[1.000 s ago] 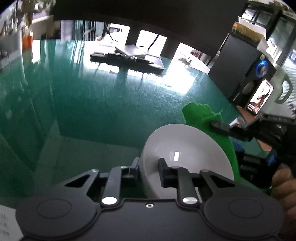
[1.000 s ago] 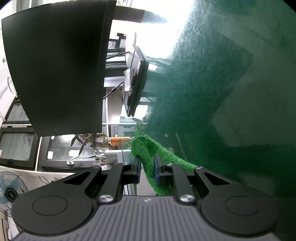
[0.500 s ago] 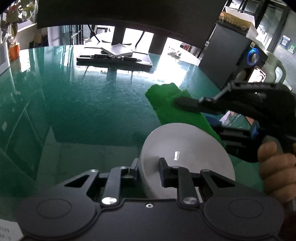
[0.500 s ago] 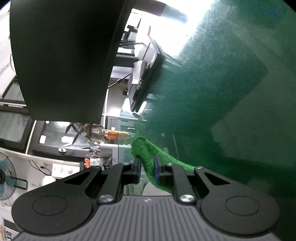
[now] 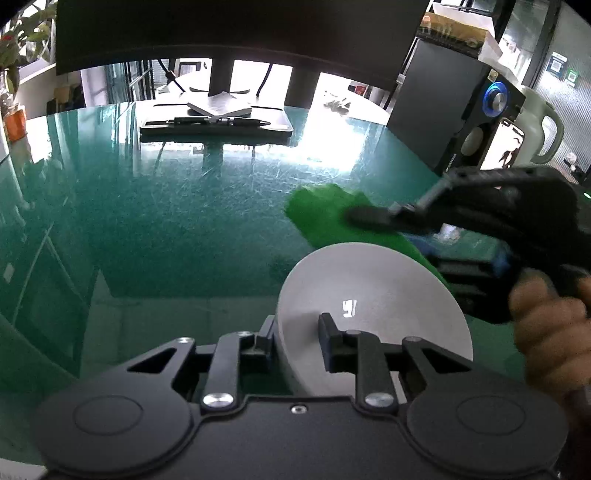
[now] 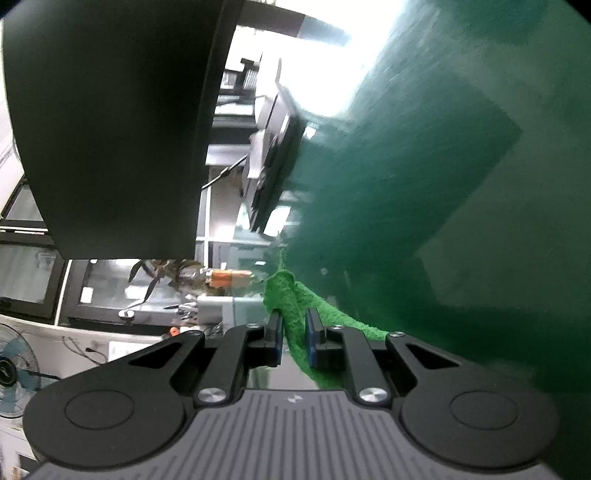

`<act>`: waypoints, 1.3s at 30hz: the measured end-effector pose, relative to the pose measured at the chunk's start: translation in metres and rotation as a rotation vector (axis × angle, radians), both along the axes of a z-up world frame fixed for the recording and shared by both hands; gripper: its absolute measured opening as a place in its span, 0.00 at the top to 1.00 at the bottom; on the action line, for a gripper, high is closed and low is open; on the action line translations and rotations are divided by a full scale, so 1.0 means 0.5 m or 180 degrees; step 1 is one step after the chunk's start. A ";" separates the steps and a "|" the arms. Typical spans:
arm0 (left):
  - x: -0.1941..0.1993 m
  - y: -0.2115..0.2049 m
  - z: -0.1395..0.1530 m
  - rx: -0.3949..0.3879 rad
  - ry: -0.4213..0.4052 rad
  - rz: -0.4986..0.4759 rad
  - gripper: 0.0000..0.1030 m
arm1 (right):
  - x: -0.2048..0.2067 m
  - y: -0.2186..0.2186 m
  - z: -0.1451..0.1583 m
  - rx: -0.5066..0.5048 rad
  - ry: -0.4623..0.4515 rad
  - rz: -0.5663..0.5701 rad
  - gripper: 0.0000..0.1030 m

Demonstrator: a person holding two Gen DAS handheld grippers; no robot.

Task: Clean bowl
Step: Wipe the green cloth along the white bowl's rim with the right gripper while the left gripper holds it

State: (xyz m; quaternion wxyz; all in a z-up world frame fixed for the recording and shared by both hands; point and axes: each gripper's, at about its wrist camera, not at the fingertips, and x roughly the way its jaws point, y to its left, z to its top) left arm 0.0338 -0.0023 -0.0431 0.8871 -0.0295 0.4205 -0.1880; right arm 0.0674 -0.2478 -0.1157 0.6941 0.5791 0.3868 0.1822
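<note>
The white bowl (image 5: 373,295) is plain and glossy, tilted up off the green glass table (image 5: 166,221), its near rim clamped between the 2 jaws of the left gripper (image 5: 295,332). Just beyond its far rim the right gripper (image 6: 293,332), held in a bare hand (image 5: 550,332), pinches a bright green cloth (image 5: 325,214) tight. A dark monitor (image 5: 236,33) and a black speaker (image 5: 454,114) stand farther back.

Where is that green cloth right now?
In the left wrist view, the green cloth is pinched in the right gripper, just beyond the far rim of the white bowl, above the green table.
</note>
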 end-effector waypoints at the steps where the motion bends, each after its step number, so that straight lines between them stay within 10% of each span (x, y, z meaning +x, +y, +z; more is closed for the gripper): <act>1: 0.002 0.001 0.000 -0.0010 0.0007 0.0004 0.76 | 0.004 0.004 0.000 0.0005 0.0004 0.0012 0.87; 39: 0.020 -0.017 0.001 0.0125 -0.0119 -0.0157 0.67 | -0.008 0.000 0.002 -0.0169 -0.0055 0.0016 0.86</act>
